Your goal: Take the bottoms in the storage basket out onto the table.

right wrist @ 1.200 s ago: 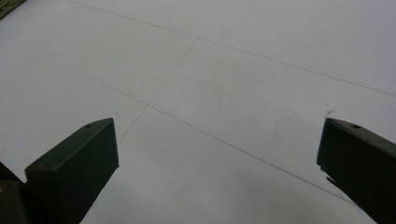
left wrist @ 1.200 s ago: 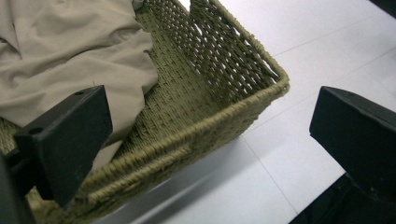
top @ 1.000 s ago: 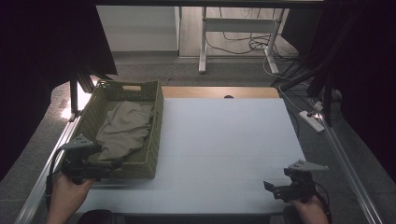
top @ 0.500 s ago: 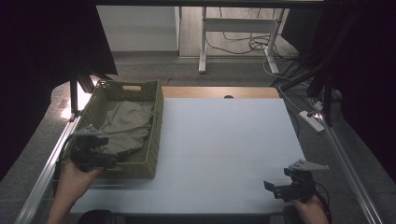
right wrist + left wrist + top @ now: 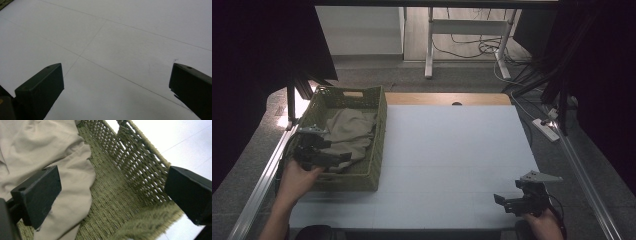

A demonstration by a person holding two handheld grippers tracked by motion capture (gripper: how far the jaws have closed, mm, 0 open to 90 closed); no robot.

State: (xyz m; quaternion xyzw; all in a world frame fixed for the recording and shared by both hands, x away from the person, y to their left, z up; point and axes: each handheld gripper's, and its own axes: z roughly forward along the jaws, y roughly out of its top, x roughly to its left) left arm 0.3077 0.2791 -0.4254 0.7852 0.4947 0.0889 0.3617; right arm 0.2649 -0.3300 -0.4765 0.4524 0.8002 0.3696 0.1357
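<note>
A lab or test workroom: a white work table (image 5: 452, 150) edged by aluminium rails (image 5: 259, 182), black curtains (image 5: 257, 45) hanging at left and right, loose cables (image 5: 472, 47) on the far floor beneath a white metal desk frame (image 5: 429, 45), and a power strip (image 5: 546, 129) at the right

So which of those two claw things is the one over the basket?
The left gripper: it reaches over the woven basket above the beige cloth; the right gripper hangs over bare table.
</note>
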